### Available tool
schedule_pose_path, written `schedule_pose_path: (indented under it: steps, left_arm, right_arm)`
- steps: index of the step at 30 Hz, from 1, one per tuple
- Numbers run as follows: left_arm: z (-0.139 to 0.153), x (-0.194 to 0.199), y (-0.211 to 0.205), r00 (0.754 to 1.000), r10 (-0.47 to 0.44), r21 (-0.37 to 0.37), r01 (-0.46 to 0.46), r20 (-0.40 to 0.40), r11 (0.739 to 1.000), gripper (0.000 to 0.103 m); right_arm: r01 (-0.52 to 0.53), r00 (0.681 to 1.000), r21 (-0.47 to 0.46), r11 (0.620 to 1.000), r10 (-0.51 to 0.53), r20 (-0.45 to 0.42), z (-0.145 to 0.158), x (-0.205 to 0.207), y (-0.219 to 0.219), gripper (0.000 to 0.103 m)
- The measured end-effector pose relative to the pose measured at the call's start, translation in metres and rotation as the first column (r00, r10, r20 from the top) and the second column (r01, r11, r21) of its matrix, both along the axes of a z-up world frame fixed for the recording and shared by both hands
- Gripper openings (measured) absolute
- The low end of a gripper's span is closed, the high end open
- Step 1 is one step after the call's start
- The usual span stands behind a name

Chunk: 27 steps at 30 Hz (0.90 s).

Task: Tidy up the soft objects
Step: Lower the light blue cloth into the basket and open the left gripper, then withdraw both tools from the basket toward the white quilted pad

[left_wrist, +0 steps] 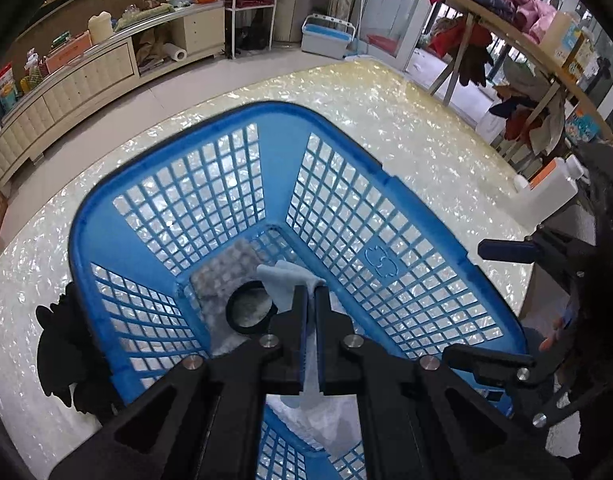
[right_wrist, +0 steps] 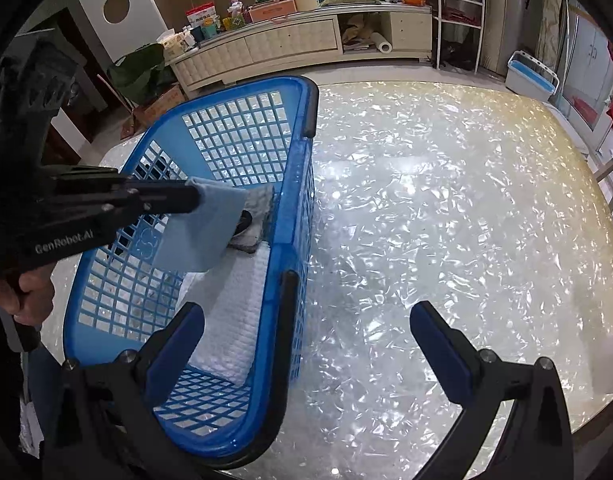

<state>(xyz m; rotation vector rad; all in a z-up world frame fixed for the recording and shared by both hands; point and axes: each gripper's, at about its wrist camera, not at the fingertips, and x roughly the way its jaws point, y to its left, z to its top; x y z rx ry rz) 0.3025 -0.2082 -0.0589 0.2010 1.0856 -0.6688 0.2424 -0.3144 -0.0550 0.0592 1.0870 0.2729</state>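
Over the blue basket (left_wrist: 386, 264), the left wrist view looks steeply down along the left gripper (left_wrist: 312, 300), whose jaws are clenched on a pale blue cloth (left_wrist: 284, 286). That cloth hangs down inside the basket, above a grey checked cloth (left_wrist: 222, 272) and a black ring (left_wrist: 250, 312) lying on the mesh bottom. A white textured towel (left_wrist: 318, 420) shows below the fingers. At the right edge the right gripper (left_wrist: 502, 300) appears with its fingers spread. A black object (left_wrist: 66, 352) lies on the shiny table (left_wrist: 426, 140) just outside the basket's left wall.

From the right wrist view, the right gripper (right_wrist: 306, 332) tilts down with its jaws released and nothing between them; its left finger sits over the basket's rim, the right over bare table. The left gripper reaches in from the left, a hand (right_wrist: 30, 296) on its grip, holding the pale blue cloth inside the basket above the white towel.
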Motion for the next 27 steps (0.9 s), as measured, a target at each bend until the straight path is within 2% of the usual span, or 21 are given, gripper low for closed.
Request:
schedule_pose_path:
  steps: [6, 9, 11, 13, 20, 24, 26, 27]
  left_arm:
    - [-0.009, -0.001, -0.011, 1.0, -0.006, 0.031, 0.006, -0.027, 1.0, 0.005]
    - [-0.011, 0.0, -0.015, 0.999, 0.007, 0.043, -0.005, -0.038, 0.999, 0.02]
    - [-0.01, 0.001, -0.013, 0.999, 0.01, 0.046, -0.008, -0.035, 0.999, 0.037]
    - [-0.009, 0.001, -0.013, 0.999, 0.014, 0.045, -0.013, -0.032, 0.999, 0.045]
    - [-0.007, -0.003, -0.01, 1.0, 0.026, 0.052, -0.026, -0.014, 0.998, 0.061]
    - [-0.001, -0.011, -0.005, 0.999, 0.036, 0.059, -0.037, 0.017, 0.998, 0.064]
    - [0.008, -0.018, 0.0, 0.998, 0.036, 0.057, -0.038, 0.048, 0.998, 0.074]
    - [0.01, -0.02, 0.001, 0.998, 0.038, 0.057, -0.041, 0.058, 0.998, 0.075]
  right_arm:
    - [-0.004, 1.0, 0.015, 1.0, 0.004, -0.005, -0.003, 0.002, -0.005, 0.103]
    - [-0.005, 1.0, 0.02, 1.0, 0.005, -0.005, -0.003, 0.002, -0.007, 0.103]
    - [-0.002, 1.0, 0.025, 1.0, 0.002, -0.007, -0.003, 0.001, -0.009, 0.103]
    - [0.001, 1.0, 0.029, 1.0, -0.001, -0.007, -0.004, -0.001, -0.01, 0.103]
    - [-0.003, 1.0, 0.038, 0.999, 0.003, -0.006, -0.002, -0.007, -0.009, 0.103]
    - [0.0, 1.0, 0.037, 0.999, 0.0, 0.001, 0.002, -0.012, -0.009, 0.103]
    - [0.004, 1.0, 0.037, 0.999, -0.004, 0.006, 0.006, -0.015, -0.009, 0.103]
    - [0.006, 1.0, 0.035, 0.999, -0.007, 0.008, 0.007, -0.016, -0.007, 0.103]
